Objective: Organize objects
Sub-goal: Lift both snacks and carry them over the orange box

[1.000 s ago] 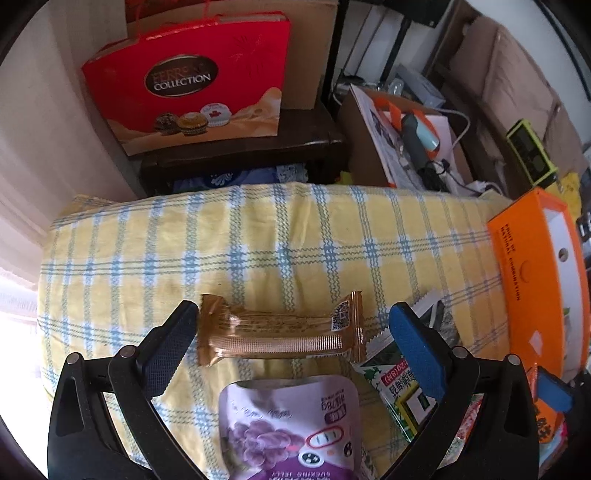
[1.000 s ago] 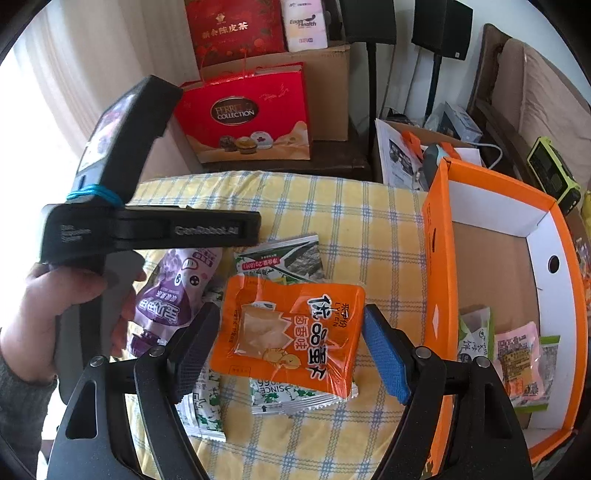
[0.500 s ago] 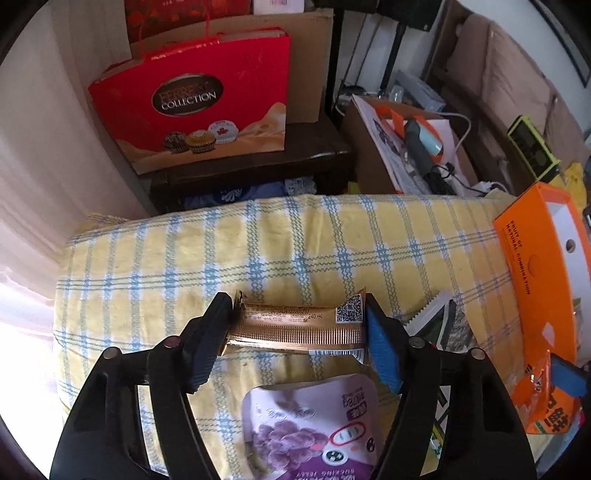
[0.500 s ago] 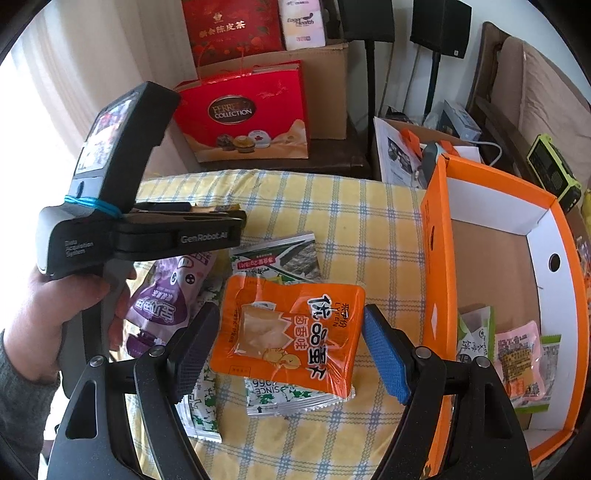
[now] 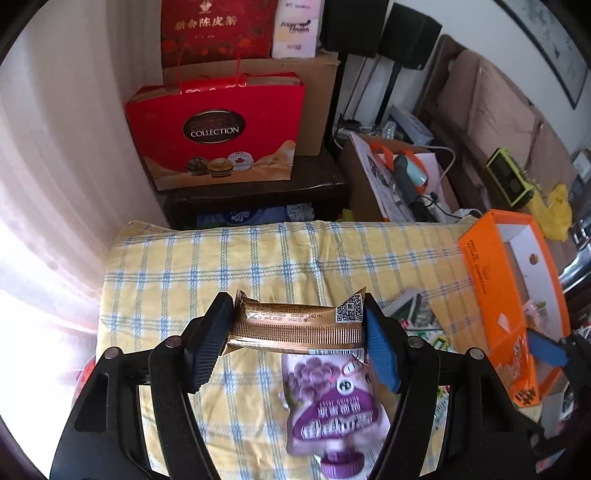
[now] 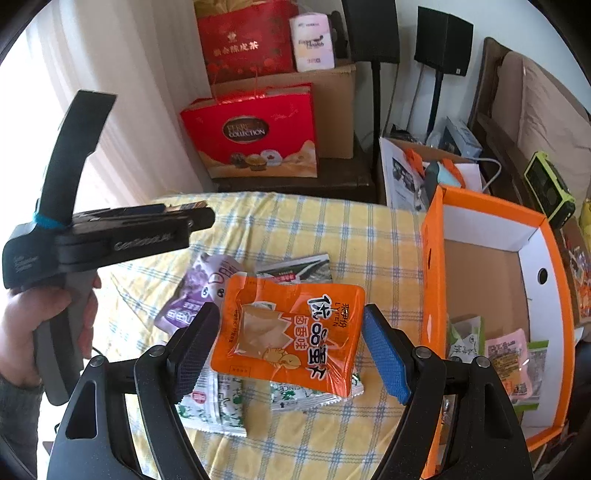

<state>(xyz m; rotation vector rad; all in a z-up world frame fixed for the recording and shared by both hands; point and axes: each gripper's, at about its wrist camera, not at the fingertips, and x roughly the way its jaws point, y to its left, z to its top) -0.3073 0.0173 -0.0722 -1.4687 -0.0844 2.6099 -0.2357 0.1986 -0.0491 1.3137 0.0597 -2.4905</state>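
2 snacks held for boxing

The gold bar point(image 5: 295, 325) is pinched endwise by the left gripper point(image 5: 297, 345); the orange packet point(image 6: 288, 330) is clamped by the right gripper point(image 6: 290, 349), likely bound for the orange box point(image 6: 432, 280).

Red gift bag point(image 5: 218, 131): "COLLECTION", with "FERRE…" above it in the right wrist view
Left gripper point(image 6: 122, 240) body: "GenRobot.AI", likely, blurred
Gold wrapper point(image 5: 295, 325): QR code, "240 HK", a long printed number
White carton point(image 5: 297, 27): "Eager Health", probably
Orange box point(image 5: 491, 280) side: small print, unreadable
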